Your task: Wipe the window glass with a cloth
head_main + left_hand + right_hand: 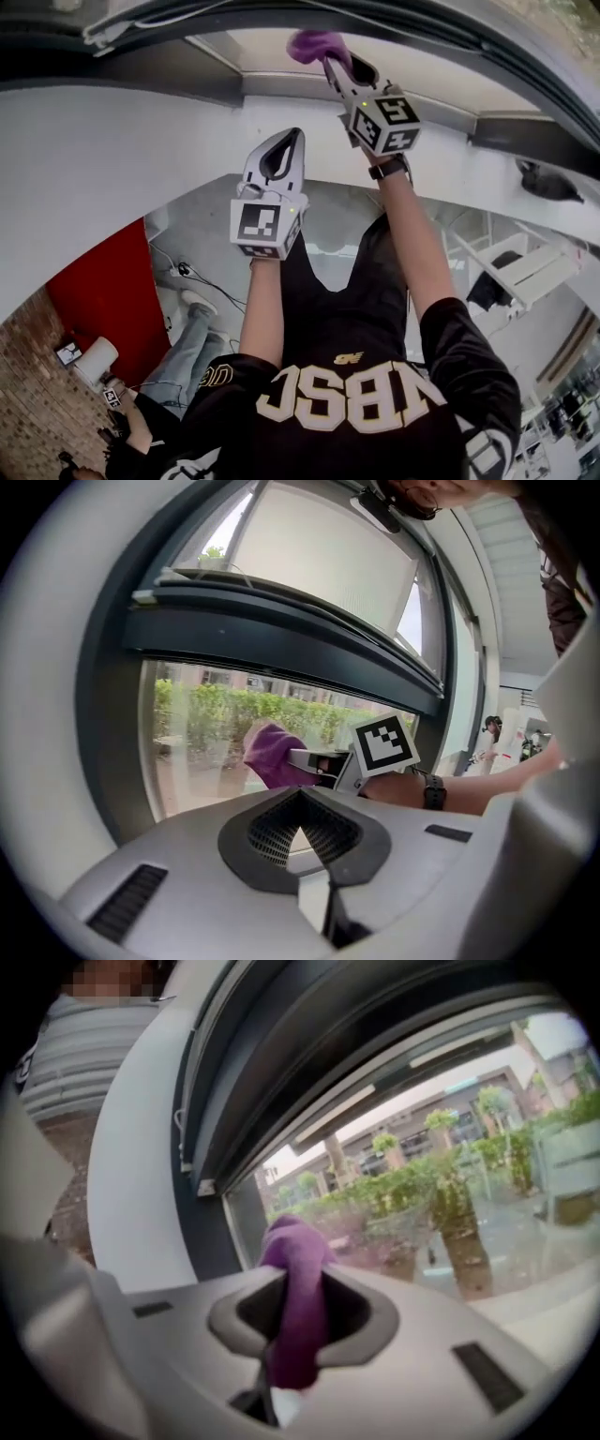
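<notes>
Two grippers are raised toward the window glass [487,1185]. The right gripper [330,58] clamps its jaws on a purple cloth [317,44], whose bunched end sits at the pane near the dark frame [211,1138]. The left gripper [286,141] hangs lower, with its jaws together and nothing between them.
</notes>
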